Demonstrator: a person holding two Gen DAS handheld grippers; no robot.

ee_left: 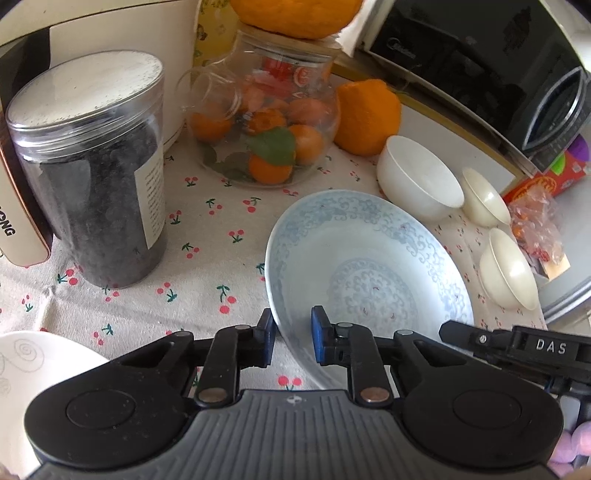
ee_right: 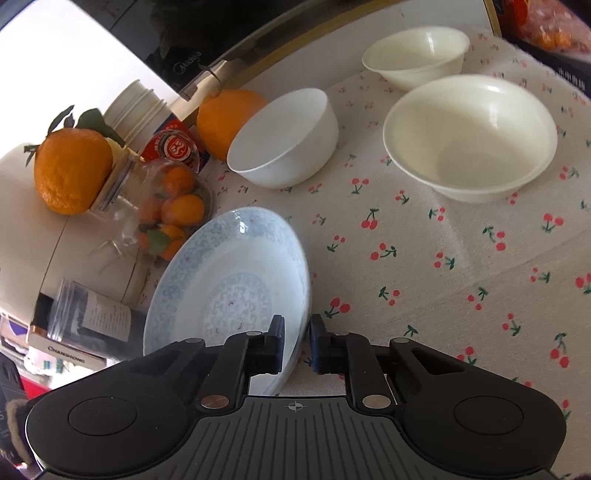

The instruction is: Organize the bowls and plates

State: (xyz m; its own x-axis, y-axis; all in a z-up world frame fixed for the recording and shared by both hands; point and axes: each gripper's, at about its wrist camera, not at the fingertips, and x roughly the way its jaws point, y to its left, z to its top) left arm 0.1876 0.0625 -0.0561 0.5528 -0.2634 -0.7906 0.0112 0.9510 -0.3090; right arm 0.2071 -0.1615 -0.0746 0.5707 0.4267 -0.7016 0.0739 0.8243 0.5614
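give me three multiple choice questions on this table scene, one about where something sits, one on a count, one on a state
1. Where does the big orange sit?
A. on the glass jar's lid
B. inside the white bowl
C. on the patterned plate

2. How many empty bowls stand beyond the blue-patterned plate?
A. one
B. three
C. five

3. What are the left hand-held gripper and right hand-held gripper doing?
A. both shut on the plate's rim
B. both open above a bowl
C. one holds an orange

Answers: 1 A, it rests on the lid of the glass jar; 2 B, one white and two cream bowls; 3 A, each has rim between its pads.
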